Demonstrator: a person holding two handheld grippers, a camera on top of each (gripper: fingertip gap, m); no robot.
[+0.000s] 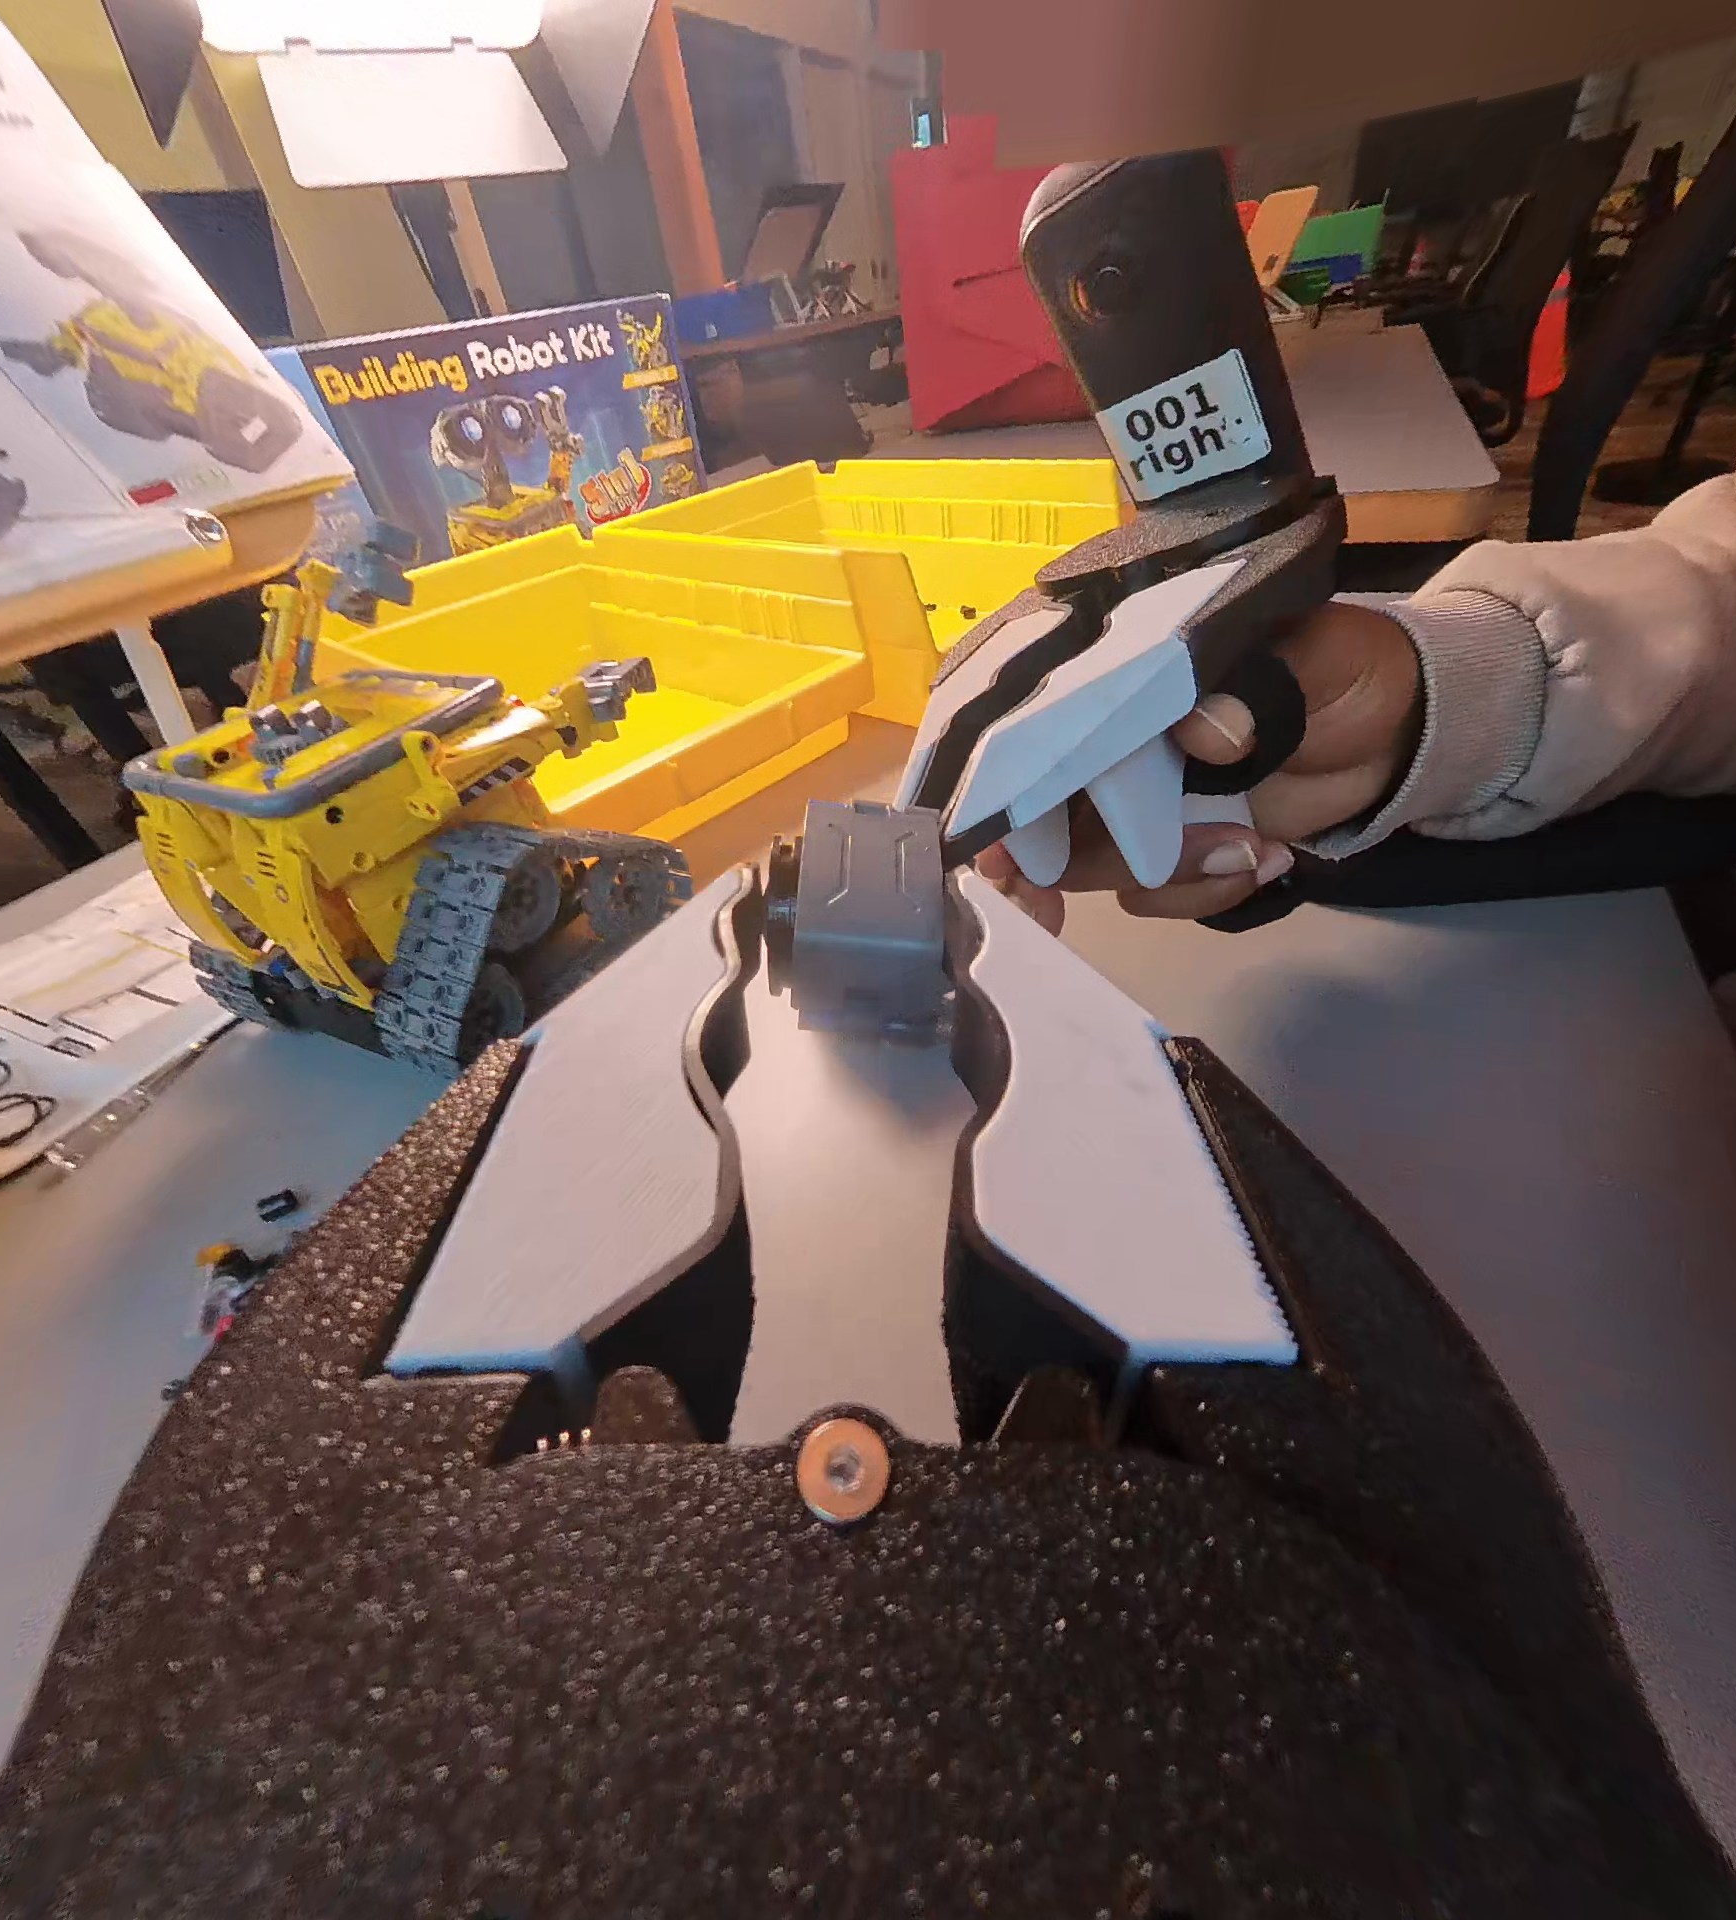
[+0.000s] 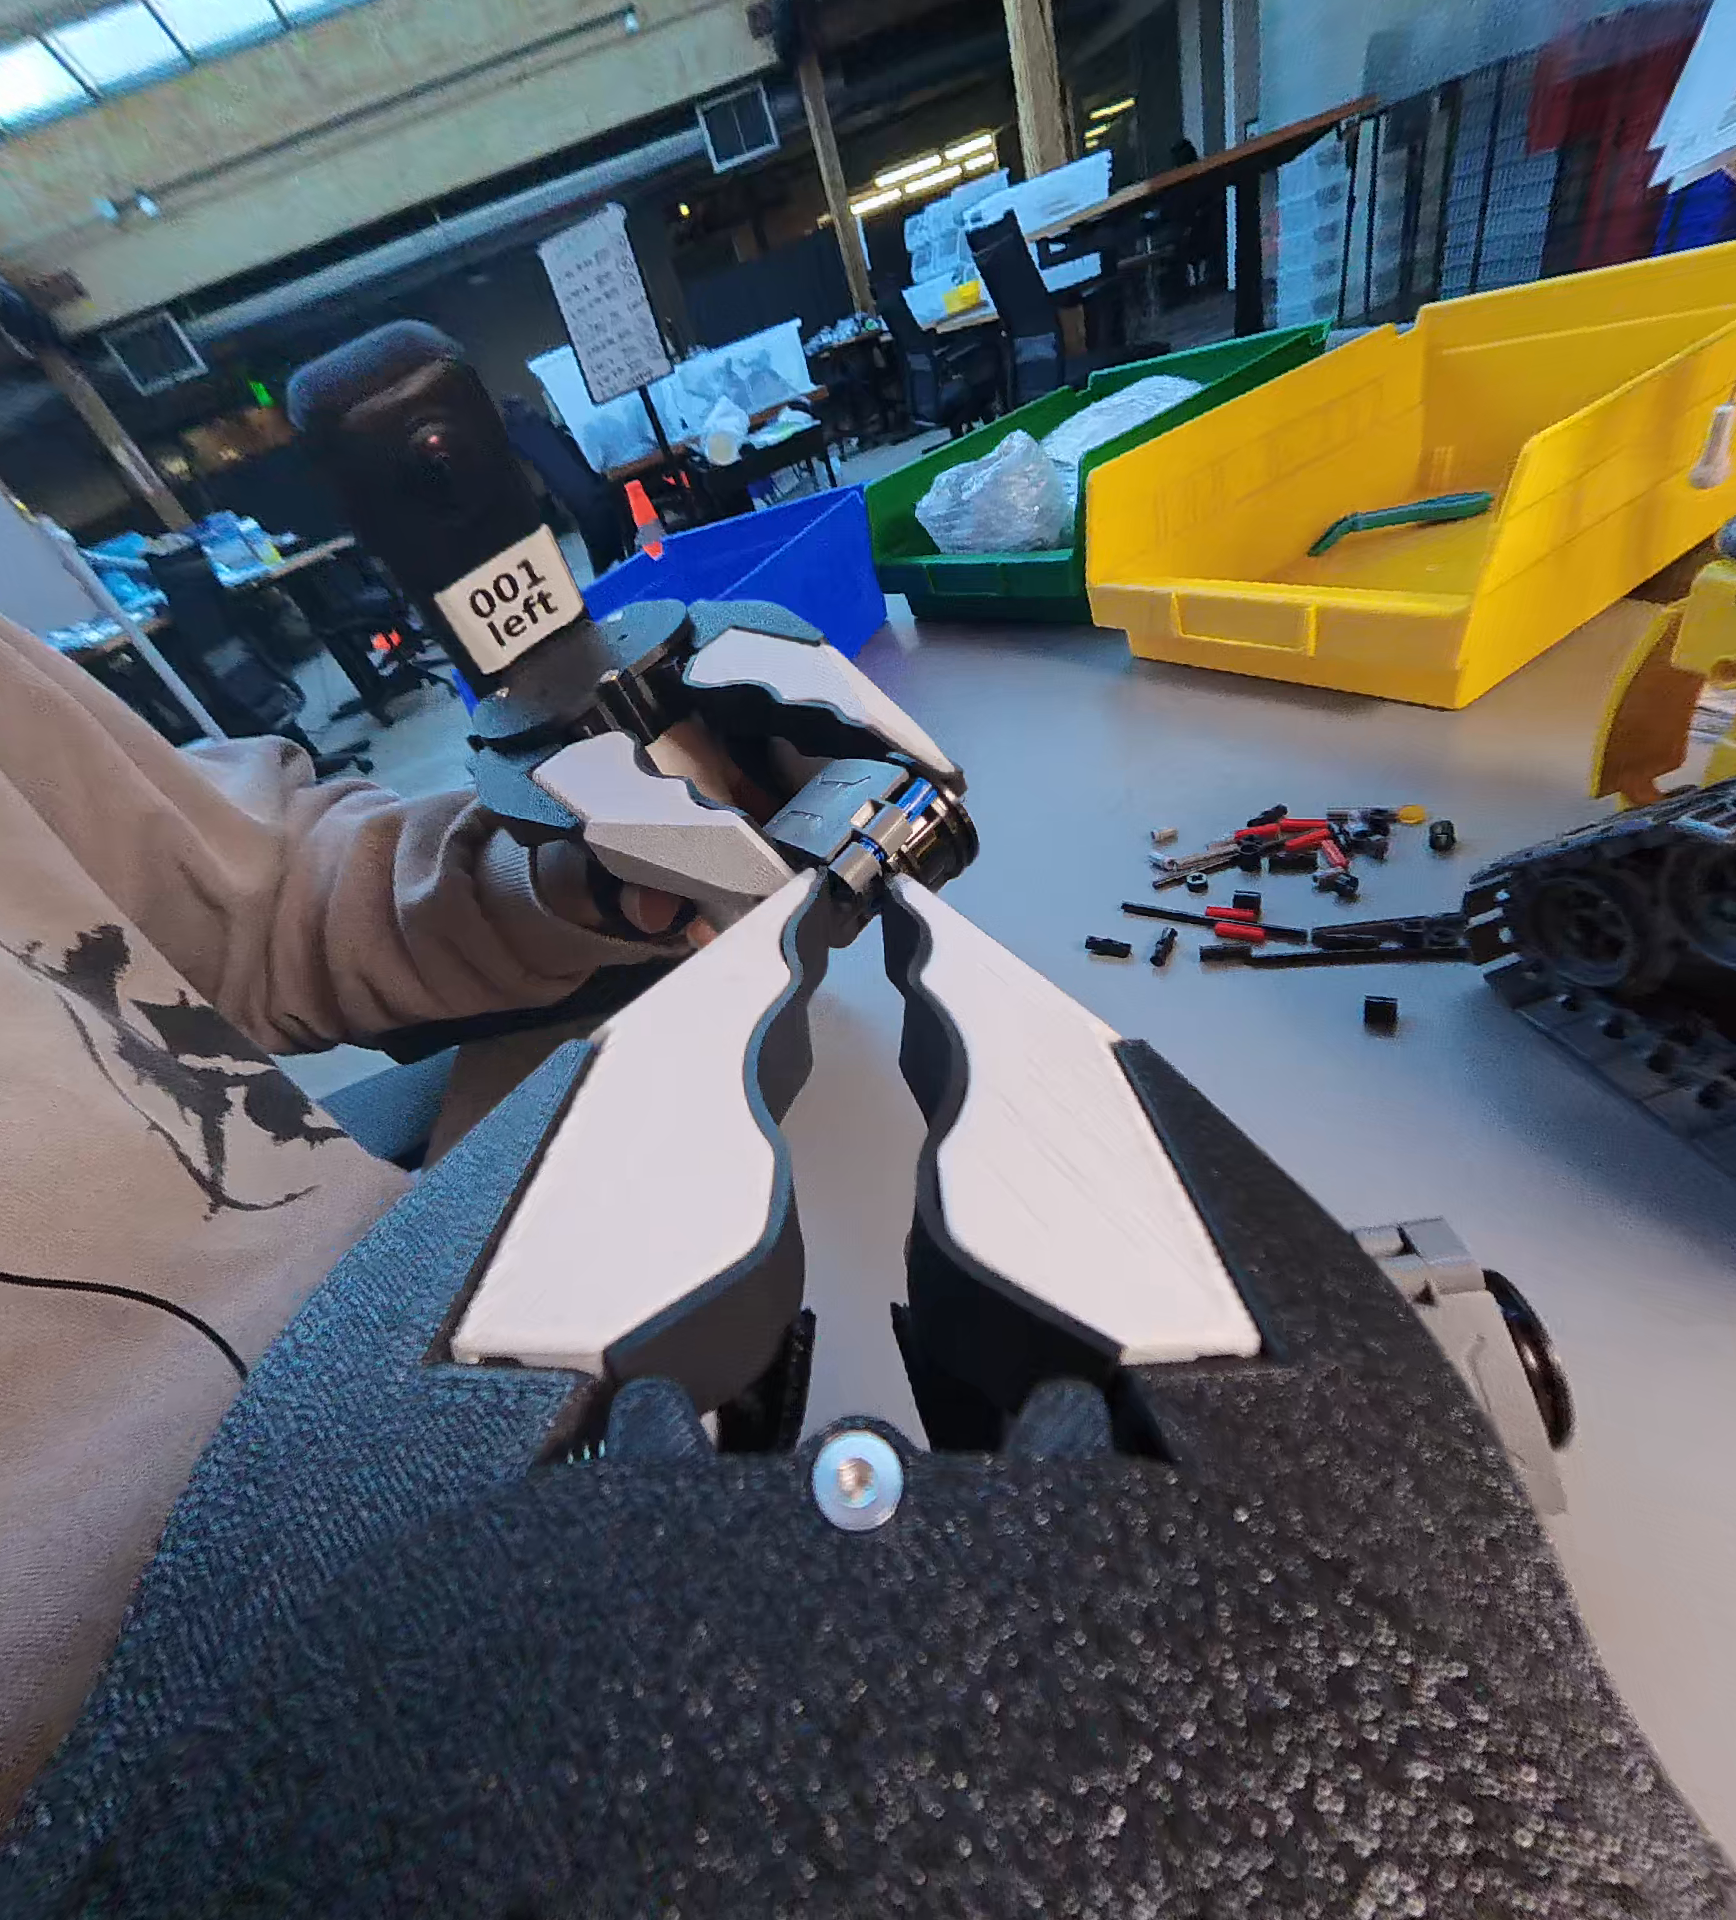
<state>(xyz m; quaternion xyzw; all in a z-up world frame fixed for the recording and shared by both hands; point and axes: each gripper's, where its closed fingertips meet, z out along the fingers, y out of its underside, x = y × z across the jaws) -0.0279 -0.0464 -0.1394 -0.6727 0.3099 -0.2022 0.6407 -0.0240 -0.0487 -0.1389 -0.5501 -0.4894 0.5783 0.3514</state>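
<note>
The left hand-held gripper (image 1: 859,914) pinches a grey block (image 1: 869,920) between its fingertips, held above the surface (image 1: 1415,1143). The block is boxy, with a dark round part on its left side. In the right wrist view the same block (image 2: 828,805) shows a short axle (image 2: 890,836) with a blue ring sticking out of its end.

The right hand-held gripper (image 2: 856,904) has its fingers drawn close together, tips at that axle; whether they actually clamp it I cannot tell. From the left wrist view this gripper (image 1: 931,831) comes down from the right, its tips just at the block's upper right corner.

Left of the block stands a yellow tracked robot model (image 1: 365,831) on the surface. Behind the block lie yellow bins (image 1: 739,644), and behind those a kit box (image 1: 511,416). An open instruction booklet (image 1: 64,364) is propped up above the model. In the right wrist view, loose red and black pins (image 2: 1279,883) lie scattered on the surface between the block and the model's tracks (image 2: 1653,914), with a green bin (image 2: 999,520) and a blue bin (image 2: 770,571) farther back.
</note>
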